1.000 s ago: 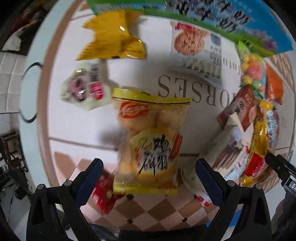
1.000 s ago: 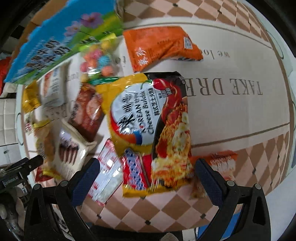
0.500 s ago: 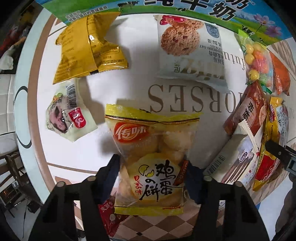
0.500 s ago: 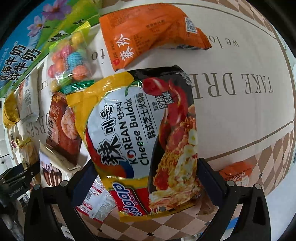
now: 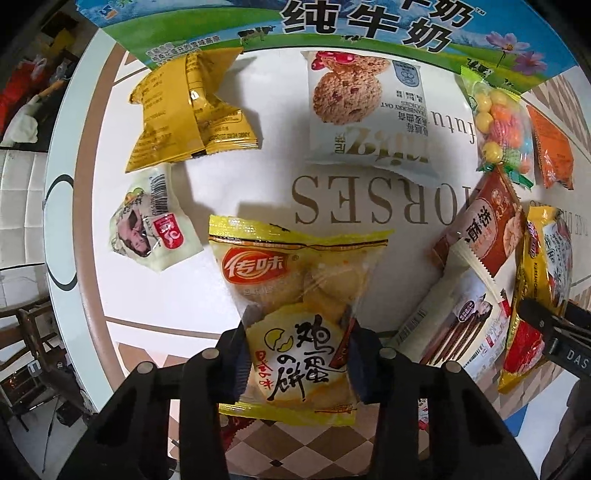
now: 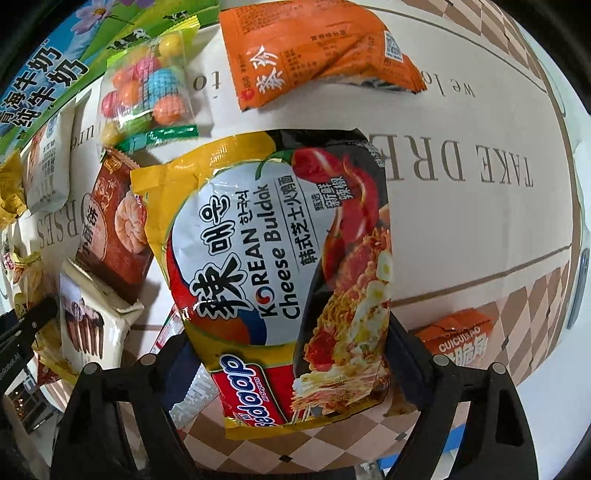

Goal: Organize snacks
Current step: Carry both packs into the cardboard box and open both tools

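Left tongs [image 5: 297, 356] pinching the egg-biscuit bag [image 5: 295, 291] at lower centre of the left view. Right tongs [image 6: 291, 365] pressed against both edges of the noodle packet [image 6: 280, 266], centre frame. Underneath, a round white counter [image 5: 258, 192] with brown lettering and a checkered border. Milk carton [image 5: 332, 26] along the top edge; dim room clutter at far left.

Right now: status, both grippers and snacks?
Left gripper shut on egg biscuit bag. Right gripper shut on noodle packet. Other snacks crowd the table around both.
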Demonstrator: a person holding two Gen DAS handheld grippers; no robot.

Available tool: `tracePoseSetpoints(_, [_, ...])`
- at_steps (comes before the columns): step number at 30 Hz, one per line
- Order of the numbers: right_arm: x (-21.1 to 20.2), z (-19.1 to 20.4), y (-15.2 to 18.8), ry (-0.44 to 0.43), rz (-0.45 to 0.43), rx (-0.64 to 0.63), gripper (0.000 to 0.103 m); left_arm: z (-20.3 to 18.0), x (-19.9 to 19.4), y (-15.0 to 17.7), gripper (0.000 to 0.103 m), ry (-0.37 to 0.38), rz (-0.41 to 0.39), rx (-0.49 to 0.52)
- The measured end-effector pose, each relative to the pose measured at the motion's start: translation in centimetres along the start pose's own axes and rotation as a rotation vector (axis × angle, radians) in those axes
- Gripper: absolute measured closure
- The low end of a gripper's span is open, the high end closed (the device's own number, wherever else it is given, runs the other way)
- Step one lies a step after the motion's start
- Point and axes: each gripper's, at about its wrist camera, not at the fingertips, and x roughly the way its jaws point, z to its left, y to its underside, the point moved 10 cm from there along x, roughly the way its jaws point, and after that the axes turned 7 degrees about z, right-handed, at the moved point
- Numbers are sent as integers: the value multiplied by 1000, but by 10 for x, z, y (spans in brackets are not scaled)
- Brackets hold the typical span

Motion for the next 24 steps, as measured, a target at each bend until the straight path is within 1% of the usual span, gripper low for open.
tracePoseSetpoints(3, [2, -3, -2, -15, 5, 7, 13, 3, -4, 6, 64, 3, -6, -7])
tracePoseSetpoints(4, [-2, -5, -7, -22, 7, 9, 13, 5, -5, 8, 65, 4, -11, -8])
tracePoseSetpoints(7, [-11, -5, -5, -41, -2, 7, 13, 8, -19, 19, 65, 12, -32, -6])
tracePoseSetpoints(13, [-38, -5, 2, -73, -47, -32, 13, 8, -61, 34, 65, 24, -91, 12])
tracePoseSetpoints(15, [-51, -4, 7, -92, -62, -50, 13, 9, -80, 41, 65, 31, -116, 19])
tracePoseSetpoints(16, [-59, -11, 10, -101, -68, -58, 13, 8, -90, 43, 65, 38, -124, 21])
tracePoseSetpoints(19, [-77, -15, 13, -142, -93, -82, 13, 8, -124, 47, 65, 75, -161, 27])
tracePoseSetpoints(20, [-89, -15, 12, -160, -104, -89, 13, 9, -141, 48, 65, 94, -180, 28])
tracePoseSetpoints(22, [-115, -12, 8, -199, -128, -107, 13, 10, -168, 42, 65, 127, -211, 27])
tracePoseSetpoints(24, [-146, -6, 2, -243, -169, -131, 13, 12, -188, 25, 65, 156, -235, 26])
